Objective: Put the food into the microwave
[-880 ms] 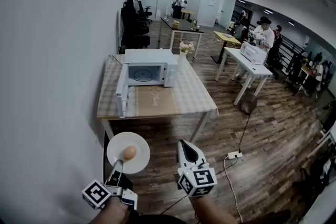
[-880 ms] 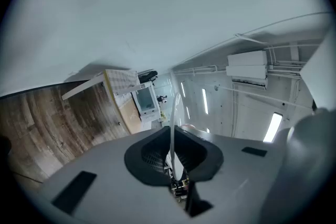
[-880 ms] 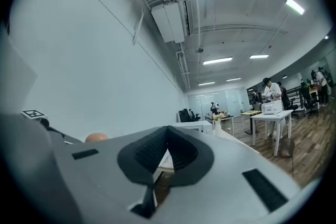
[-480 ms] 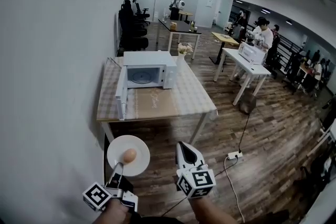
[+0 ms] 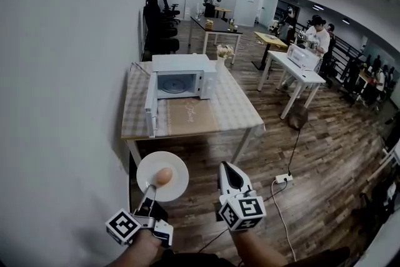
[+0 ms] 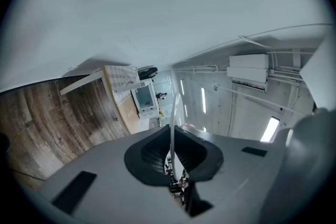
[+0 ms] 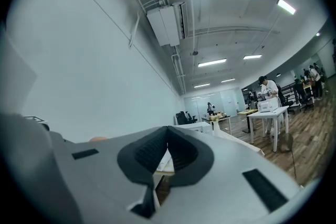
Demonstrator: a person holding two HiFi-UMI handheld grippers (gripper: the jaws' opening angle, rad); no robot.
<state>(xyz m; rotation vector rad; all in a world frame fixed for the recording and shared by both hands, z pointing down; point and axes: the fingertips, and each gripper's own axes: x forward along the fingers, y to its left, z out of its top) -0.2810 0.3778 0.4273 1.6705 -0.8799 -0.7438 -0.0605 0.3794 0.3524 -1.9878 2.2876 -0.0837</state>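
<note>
Open-plan room with a wood-plank floor [image 5: 312, 153]; a white wall [image 5: 62, 72] runs along the left side. The food [image 5: 164, 176], a brown egg-shaped item, lies near the centre of a round white plate [image 5: 178, 164]. The plate is held level in the air, low in the head view, over the floor and short of the surface [image 5: 234, 112].

The left claw [image 5: 150, 189] is pinching the plate at its near rim. The right claw [image 5: 229, 167] is pressed together with nothing between its pads. It sits just right of the plate, apart from it.

Ahead, the microwave [image 5: 182, 75] stands at the far end of the checked-cloth surface. Its door [image 5: 150, 110] is swung open to the left and the cavity is exposed. A tan mat [image 5: 187, 117] covers the cloth in front of the cavity. The surface's left edge lies close to the wall; its right edge and near edge border open floor. A power strip [image 5: 282, 178] with its cable lies on the floor to the right of the right claw.

The head view shows the plate's full face and the food on it. The left gripper view shows the plate only edge-on, as a thin white line between the two pads. The gripper views show a ceiling-mounted air-conditioning unit [image 7: 167, 23], which the head view does not.
</note>
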